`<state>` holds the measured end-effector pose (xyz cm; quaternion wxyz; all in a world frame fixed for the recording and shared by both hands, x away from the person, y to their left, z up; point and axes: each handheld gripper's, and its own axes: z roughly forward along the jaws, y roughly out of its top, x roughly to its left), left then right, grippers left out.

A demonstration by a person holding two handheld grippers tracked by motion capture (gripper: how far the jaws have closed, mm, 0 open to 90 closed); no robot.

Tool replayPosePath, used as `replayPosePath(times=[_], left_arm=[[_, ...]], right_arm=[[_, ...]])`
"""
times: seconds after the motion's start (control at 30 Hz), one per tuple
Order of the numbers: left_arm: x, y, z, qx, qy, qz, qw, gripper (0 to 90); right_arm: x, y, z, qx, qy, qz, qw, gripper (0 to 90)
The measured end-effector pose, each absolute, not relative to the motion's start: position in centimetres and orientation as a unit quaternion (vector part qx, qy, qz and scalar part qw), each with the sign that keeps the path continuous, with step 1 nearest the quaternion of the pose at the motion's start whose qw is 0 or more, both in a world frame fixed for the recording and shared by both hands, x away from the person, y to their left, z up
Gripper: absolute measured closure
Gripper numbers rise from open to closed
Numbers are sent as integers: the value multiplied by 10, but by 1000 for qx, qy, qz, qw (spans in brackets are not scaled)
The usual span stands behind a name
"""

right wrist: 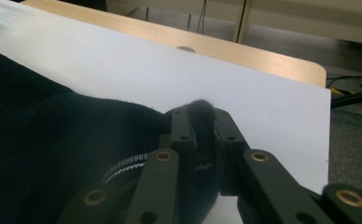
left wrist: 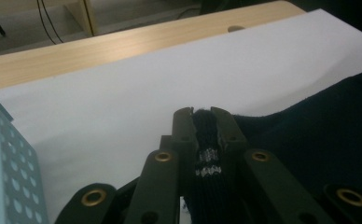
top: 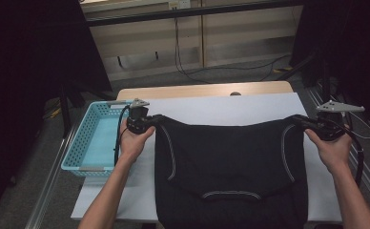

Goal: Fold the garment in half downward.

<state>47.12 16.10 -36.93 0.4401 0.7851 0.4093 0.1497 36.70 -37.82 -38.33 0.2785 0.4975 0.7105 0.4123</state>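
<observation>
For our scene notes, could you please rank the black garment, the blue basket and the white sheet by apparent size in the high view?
1. white sheet, partly covered
2. black garment, near in size, so unsure
3. blue basket, plainly smallest

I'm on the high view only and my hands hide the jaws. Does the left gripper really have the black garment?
Observer: Yes, in the left gripper view the left gripper is shut on a bunched edge of the black garment.
Operator: And the right?
Observer: The right gripper pinches a fold the same way.
Operator: Anything caught in with the cloth?
Observer: The garment's white stitched trim sits between the left jaws.
</observation>
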Motion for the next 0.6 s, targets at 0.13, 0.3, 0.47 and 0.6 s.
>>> replayPosePath(times=[0.13,0.3,0.47,0.6], left_arm=[[481,162,-365,781,414,153,441,815],[492,160,-363,779,418,156,440,815],[497,162,-357,779,415,159,442,815],[500,169,-351,771,420,167,448,815]], right_arm=[[373,-372,-378,494,710,413,283,813],[382,-366,-374,495,708,416,285,812],[396,-361,-372,498,709,412,281,812],[404,-359,-368,498,708,410,285,812]])
